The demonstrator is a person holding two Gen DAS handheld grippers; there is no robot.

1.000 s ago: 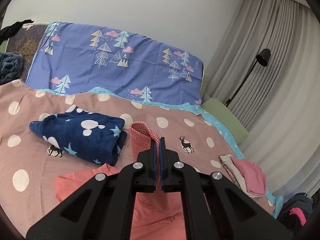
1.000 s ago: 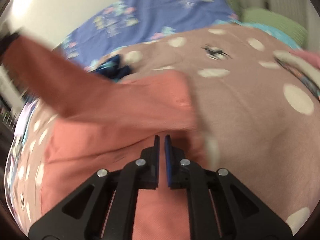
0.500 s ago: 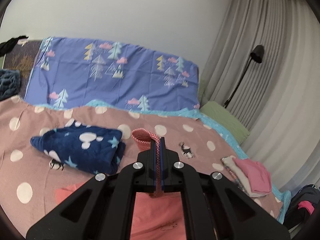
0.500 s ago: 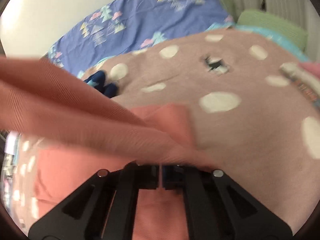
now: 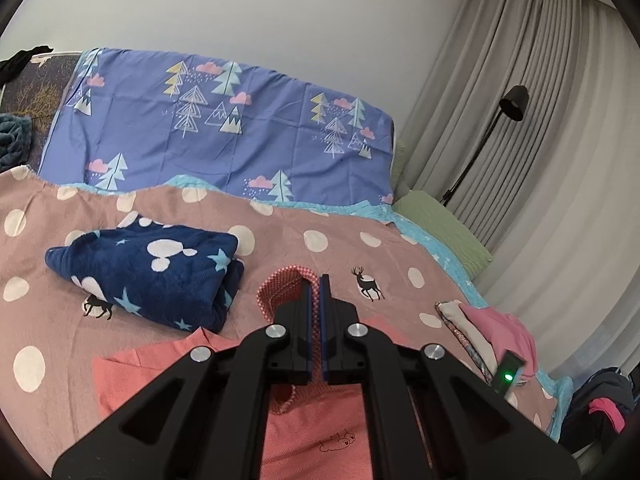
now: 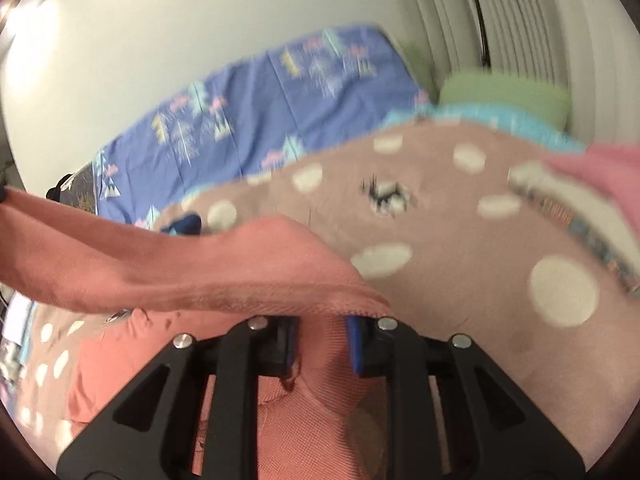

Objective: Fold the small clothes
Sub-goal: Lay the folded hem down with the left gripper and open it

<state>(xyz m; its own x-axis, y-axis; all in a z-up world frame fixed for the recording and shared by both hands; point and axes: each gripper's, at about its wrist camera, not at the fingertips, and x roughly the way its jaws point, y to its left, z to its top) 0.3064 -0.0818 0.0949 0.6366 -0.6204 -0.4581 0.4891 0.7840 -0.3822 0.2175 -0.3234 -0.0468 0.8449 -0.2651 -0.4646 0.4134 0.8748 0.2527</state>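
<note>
The left gripper (image 5: pixel 316 296) holds its jaws clamped on the checked edge of the coral garment (image 5: pixel 320 432), which lies on the dotted bedspread (image 5: pixel 320 256). The right gripper (image 6: pixel 322 344) has jaws opening, cloth draped between them. This looks like the release after a fold, and smoothing should follow.

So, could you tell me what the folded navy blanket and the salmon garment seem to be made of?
Navy blanket: probably plush fleece, with a thick, fuzzy, matte pile. Salmon garment: likely a thin cotton knit, showing fine ribbed texture and soft drape.
</note>
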